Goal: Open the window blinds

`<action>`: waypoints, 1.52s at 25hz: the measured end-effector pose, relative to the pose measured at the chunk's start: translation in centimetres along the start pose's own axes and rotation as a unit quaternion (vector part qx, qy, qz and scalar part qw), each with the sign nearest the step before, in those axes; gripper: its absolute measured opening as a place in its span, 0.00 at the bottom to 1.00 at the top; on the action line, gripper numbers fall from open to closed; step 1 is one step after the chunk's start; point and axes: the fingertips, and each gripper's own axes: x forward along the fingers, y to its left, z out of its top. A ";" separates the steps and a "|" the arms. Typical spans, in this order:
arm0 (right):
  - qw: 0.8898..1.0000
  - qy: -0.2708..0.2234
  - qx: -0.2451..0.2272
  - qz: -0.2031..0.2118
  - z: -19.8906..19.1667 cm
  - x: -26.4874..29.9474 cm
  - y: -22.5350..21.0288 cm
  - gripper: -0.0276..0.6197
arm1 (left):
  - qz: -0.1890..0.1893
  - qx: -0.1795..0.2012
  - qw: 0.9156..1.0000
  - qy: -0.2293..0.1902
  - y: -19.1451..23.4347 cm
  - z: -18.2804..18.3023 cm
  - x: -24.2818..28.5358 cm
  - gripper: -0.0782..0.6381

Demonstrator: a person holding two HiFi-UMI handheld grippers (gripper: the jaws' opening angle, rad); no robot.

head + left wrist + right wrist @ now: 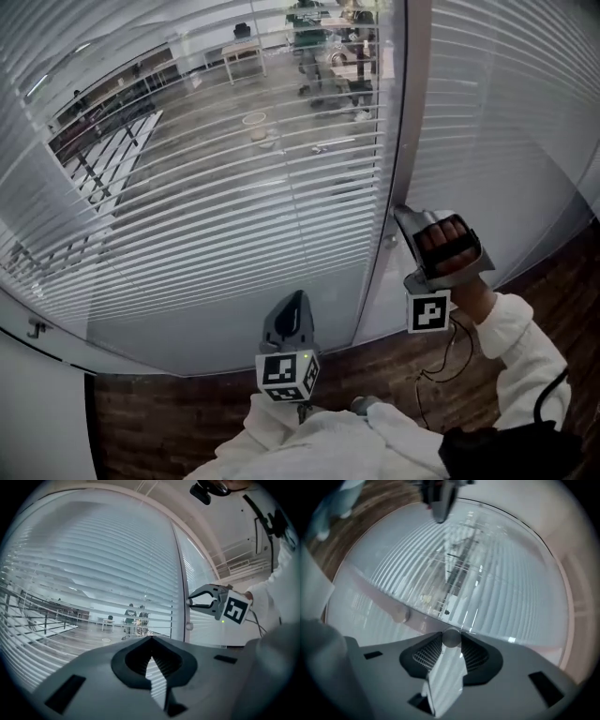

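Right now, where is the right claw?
Head view, right side: the right claw is at the window post, closed on its upper round knob.

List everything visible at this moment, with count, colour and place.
blinds: two panels, white, either side of the post
post: one, pale grey, between the panels
knob: two, grey, on the post; this one in the right tongs, the other free beside it
floor: brown wood, below the window
sleeves: two, white, behind the tongs
left tongs: grey, shut, empty, pointed at the left panel
right tongs: grey, shut on a knob
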 end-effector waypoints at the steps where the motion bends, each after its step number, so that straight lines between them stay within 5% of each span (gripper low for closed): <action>1: 0.997 0.008 0.078 -0.002 -0.2 -0.5 -0.2 0.24 | 0.002 -0.005 1.000 -0.001 0.2 0.1 -0.2 0.10; 2: 0.987 0.018 0.157 -0.012 -0.5 -1.1 -0.7 0.24 | 0.006 -0.010 1.000 -0.002 0.4 0.2 -0.3 0.10; 4: 0.948 0.028 0.309 -0.068 -0.6 -2.9 -2.2 0.24 | 0.015 -0.018 1.000 -0.008 1.1 0.8 -0.6 0.10; 7: 0.857 -0.006 0.492 -0.153 0.5 -5.9 -5.2 0.24 | 0.025 -0.018 0.999 -0.031 1.5 2.4 -0.9 0.10; 9: 0.779 -0.059 0.603 -0.159 2.4 -6.9 -6.3 0.24 | 0.027 -0.018 0.998 -0.050 1.5 3.7 -0.9 0.10; 12: 0.630 -0.132 0.758 -0.105 5.9 -6.9 -5.3 0.20 | 0.030 -0.020 0.997 -0.067 1.3 4.4 -1.4 0.10; 14: 0.541 -0.147 0.828 -0.034 8.3 -6.3 -2.4 0.11 | 0.033 -0.020 0.998 -0.056 1.2 3.4 -1.6 0.10; 15: 0.504 -0.142 0.852 0.001 9.5 -5.9 -0.7 0.08 | 0.034 -0.021 0.998 -0.045 1.1 2.6 -1.8 0.10; 16: 0.481 -0.133 0.866 0.027 10.5 -5.7 0.8 0.07 | 0.033 -0.024 0.999 -0.034 1.0 1.7 -2.0 0.10; 18: 0.470 -0.119 0.873 0.049 11.6 -5.7 2.2 0.07 | 0.030 -0.028 0.999 -0.015 0.8 0.3 -2.4 0.10; 30: 0.516 -0.135 0.844 0.056 12.2 -5.4 1.7 0.06 | 0.030 -0.022 0.999 -0.013 0.7 -0.3 -1.9 0.10; 38: 0.523 -0.121 0.842 0.059 12.6 -5.0 2.4 0.06 | 0.027 -0.020 0.999 -0.008 1.1 -0.4 -1.6 0.10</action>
